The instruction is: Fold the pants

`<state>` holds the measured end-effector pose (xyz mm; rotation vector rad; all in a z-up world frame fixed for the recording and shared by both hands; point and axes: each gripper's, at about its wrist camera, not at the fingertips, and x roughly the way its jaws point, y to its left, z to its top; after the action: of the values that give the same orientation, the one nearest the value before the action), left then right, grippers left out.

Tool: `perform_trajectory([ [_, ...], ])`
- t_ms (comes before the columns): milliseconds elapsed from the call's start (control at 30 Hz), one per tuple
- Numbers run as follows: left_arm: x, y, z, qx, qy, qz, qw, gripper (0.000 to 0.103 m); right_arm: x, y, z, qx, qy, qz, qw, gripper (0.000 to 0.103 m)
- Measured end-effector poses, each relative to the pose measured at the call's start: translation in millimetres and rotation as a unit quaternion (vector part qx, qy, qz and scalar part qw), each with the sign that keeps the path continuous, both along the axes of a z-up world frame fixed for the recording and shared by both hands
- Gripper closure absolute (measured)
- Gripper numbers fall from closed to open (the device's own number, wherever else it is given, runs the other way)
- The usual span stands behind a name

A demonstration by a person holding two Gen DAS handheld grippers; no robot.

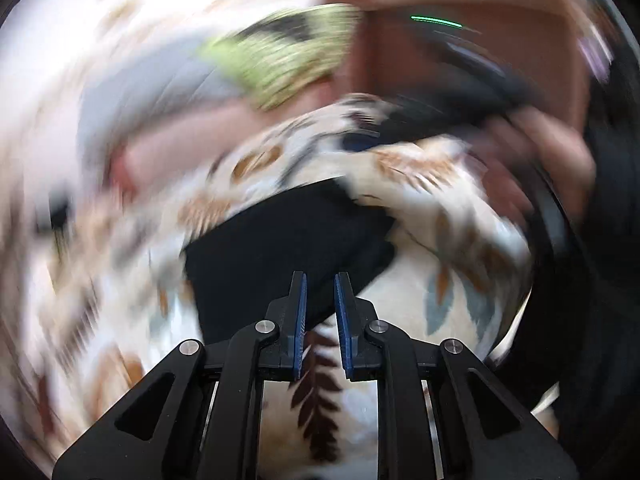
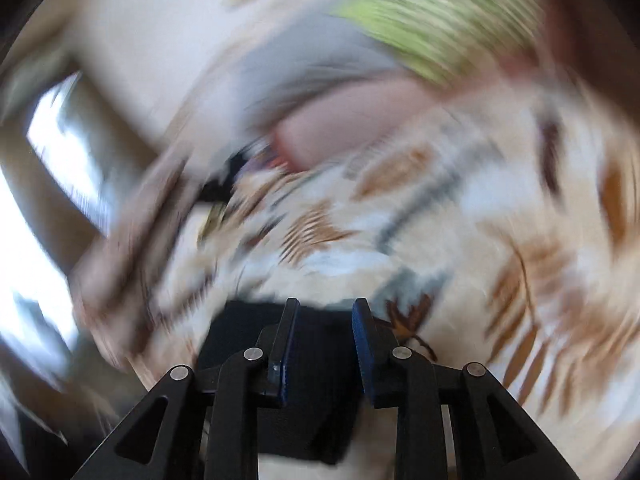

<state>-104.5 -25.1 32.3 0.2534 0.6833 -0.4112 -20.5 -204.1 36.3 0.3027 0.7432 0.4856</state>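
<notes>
Across both wrist views spreads a cream bedspread [image 1: 440, 208] printed with brown, tan and grey-blue leaves, heavily smeared by motion blur. On it lie the black pants [image 1: 280, 240], a dark folded mass directly ahead of the left tongs [image 1: 320, 276] and under and just in front of the right tongs [image 2: 326, 304]. Farther back sit a grey cloth [image 2: 320, 56], a lime-green patterned cloth [image 2: 440, 20] and a pink cloth [image 2: 352, 124], touching one another, too blurred to name further. Left tongs stand released with a narrow gap between the blue pads [image 1: 301, 320], gripping nothing. Right tongs are released too, wider apart, with pants visible between the fingers but not pinched.
</notes>
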Motion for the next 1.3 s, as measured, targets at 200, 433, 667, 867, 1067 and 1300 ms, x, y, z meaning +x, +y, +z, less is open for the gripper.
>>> perform_trajectory([
  [200, 74, 71, -13, -0.216, 0.191, 0.104, 0.9518, 0.089, -44, 68, -14, -0.148, -0.041, 0.121, 0.981, 0.078],
  [433, 90, 53, -62, -0.167, 0.240, 0.112, 0.9499, 0.089, -21, 67, -51, -0.165, 0.056, 0.102, 0.979, 0.077],
  [667, 99, 67, -44, -0.200, 0.253, 0.116, 0.9395, 0.093, -19, 56, -42, -0.114, 0.054, 0.095, 0.988, 0.076],
  [867, 146, 55, -14, -0.154, 0.195, 0.085, 0.9649, 0.093, -11, 52, -14, -0.108, -0.048, 0.024, 0.993, 0.076],
  [1067, 186, 45, -67, -0.106, 0.208, 0.092, 0.9680, 0.092, 36, 73, -58, -0.167, 0.040, 0.026, 0.985, 0.076],
  [1300, 194, 55, -70, -0.149, 0.223, 0.106, 0.9576, 0.091, 44, 54, -68, -0.092, 0.078, 0.020, 0.993, 0.074],
])
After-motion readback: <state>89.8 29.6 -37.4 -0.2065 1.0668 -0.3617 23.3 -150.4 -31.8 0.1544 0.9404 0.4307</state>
